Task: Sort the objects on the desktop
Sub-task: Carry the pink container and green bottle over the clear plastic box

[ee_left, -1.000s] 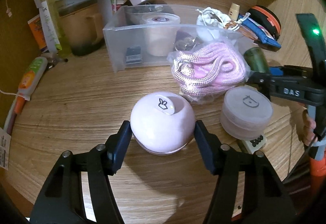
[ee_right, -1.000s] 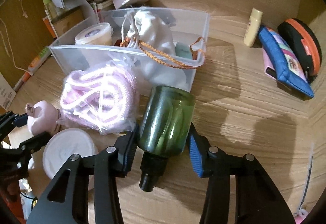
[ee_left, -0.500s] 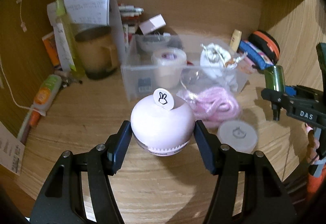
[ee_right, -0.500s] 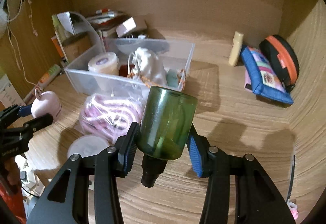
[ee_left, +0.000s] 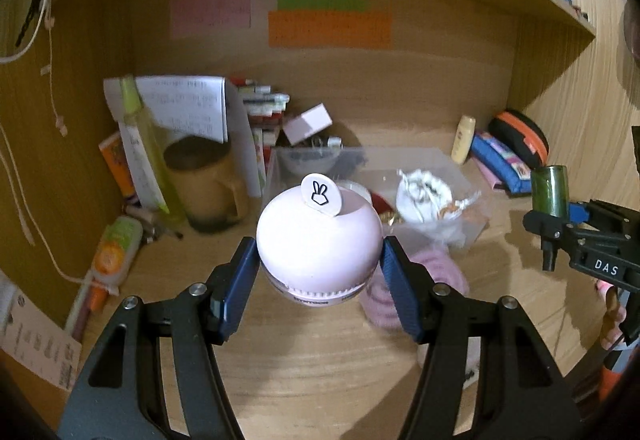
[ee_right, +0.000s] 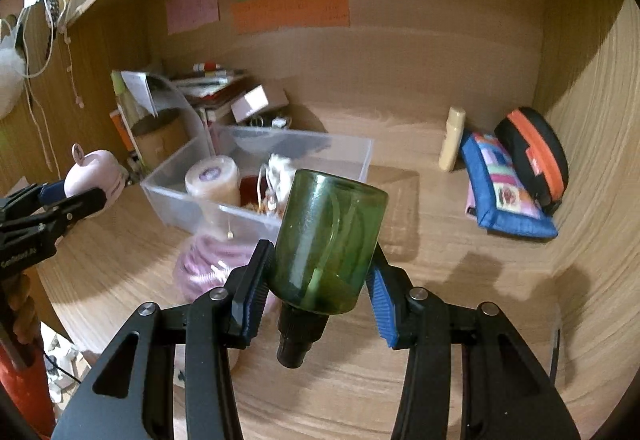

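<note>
Here – tools point(ee_left: 318, 268) point(ee_right: 318, 276) gripping dome point(ee_left: 316, 240), bottle point(ee_right: 328, 244)

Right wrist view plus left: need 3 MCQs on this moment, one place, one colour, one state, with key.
1. Where does the blue patchwork pouch lie?
A. inside the clear bin
B. on the desk, right of the clear bin, beside the black and orange case
C. on the upper shelf

2. What colour is the bottle in the right hand-held gripper?
A. translucent green
B. opaque white
C. red

3. What is the state of the left hand-held gripper?
A. open and empty
B. shut on the pink round gadget, held clear of the desk
C. shut on the rope bundle

Key: 1 B, it rests on the wood by the right wall. 2 A, you can see through the green glass. 3 B, both pads press its sides and the desk shows beneath it.
</note>
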